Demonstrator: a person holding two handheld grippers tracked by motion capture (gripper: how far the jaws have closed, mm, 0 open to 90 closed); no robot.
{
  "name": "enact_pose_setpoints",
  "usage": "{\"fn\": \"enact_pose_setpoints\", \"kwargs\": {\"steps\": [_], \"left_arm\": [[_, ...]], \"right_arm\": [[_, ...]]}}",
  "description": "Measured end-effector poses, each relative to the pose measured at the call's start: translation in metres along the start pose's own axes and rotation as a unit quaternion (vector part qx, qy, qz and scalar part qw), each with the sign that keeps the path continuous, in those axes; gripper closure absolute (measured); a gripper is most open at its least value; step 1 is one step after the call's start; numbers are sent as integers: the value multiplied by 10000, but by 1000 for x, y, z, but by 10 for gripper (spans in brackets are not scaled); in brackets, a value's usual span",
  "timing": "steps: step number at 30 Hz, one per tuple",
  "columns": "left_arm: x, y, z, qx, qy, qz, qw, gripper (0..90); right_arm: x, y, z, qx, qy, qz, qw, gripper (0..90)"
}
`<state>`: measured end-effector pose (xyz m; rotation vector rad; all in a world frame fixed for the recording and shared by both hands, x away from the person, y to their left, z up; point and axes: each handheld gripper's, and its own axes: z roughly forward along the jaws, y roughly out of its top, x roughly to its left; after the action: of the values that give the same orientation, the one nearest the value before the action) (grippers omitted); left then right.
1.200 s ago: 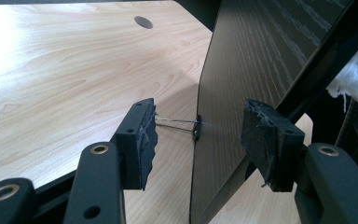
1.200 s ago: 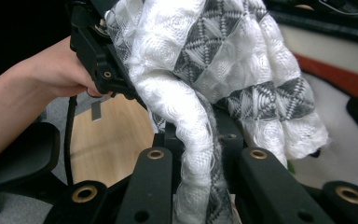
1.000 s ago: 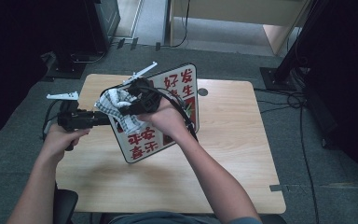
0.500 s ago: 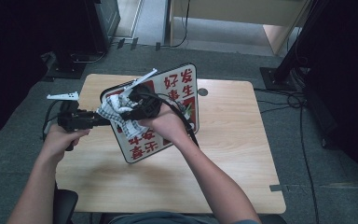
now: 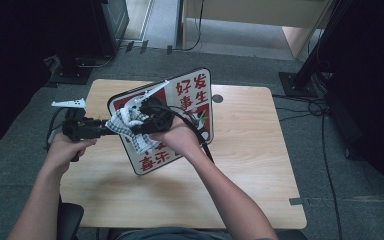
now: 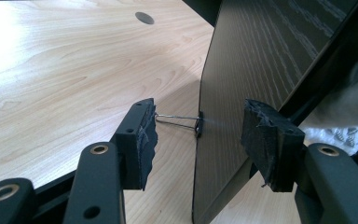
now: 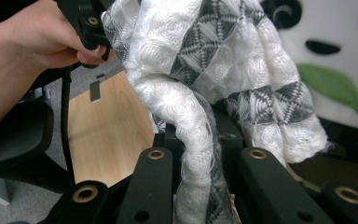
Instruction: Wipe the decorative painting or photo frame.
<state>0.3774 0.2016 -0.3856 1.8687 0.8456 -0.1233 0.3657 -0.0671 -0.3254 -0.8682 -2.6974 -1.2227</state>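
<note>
While the sign board (image 5: 180, 120) stands tilted on the counter (image 5: 260, 150), its face bears red and white Chinese characters, among them 好, 发, 生, 事.

Left tongs (image 6: 198, 133): jaws wide, straddling the board's dark wood-grain edge and a wire binder clip (image 6: 182, 122).

Right tongs (image 7: 200, 158): clamped narrow on a white-and-grey checked cloth (image 7: 223, 74), pressed against the printed face, beside a green leaf motif (image 7: 335, 86).

Both forearms were bare. Each gripper was matte black: the left gripper (image 6: 198, 135) had torn foam pads (image 6: 271, 140) and brass-ringed rivets, the right gripper (image 7: 199, 158) matching brass rivets, a white three-cornered plate (image 5: 69, 103) and black cable.
</note>
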Motion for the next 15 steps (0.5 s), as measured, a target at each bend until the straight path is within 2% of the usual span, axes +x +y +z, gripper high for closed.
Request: {"fn": "enact_pose_setpoints", "kwargs": {"steps": [15], "left_arm": [[0,0,1,22,-25,1,10000,451]], "right_arm": [[-4,-19,10,81,47,91,9999,813]]}}
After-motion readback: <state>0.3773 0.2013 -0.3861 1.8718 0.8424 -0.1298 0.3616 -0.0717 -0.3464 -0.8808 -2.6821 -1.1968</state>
